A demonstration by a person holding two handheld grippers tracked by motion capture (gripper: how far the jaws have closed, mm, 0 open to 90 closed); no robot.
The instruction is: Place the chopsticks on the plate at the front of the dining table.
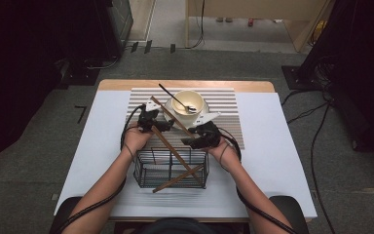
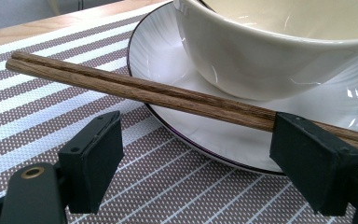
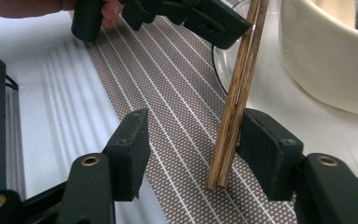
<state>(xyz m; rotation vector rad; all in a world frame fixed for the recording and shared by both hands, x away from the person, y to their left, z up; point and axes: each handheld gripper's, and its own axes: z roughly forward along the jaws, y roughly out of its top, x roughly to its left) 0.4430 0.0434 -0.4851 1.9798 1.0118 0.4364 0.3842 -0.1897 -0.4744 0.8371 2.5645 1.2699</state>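
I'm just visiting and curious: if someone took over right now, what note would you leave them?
Left gripper: open, chopstick pair just beyond its jaws.
Right gripper: open, the pair's ends between its jaws, unpressed.
Pair lies across the plate rim by the bowl, on the mat.
Done, it seems: pair laid out.
To do: back both grippers off; more chopsticks sit in the basket.

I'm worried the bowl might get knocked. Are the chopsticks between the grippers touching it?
Apart. In the right gripper view, a strip of the white plate shows between the chopsticks and the bowl along their whole visible length.
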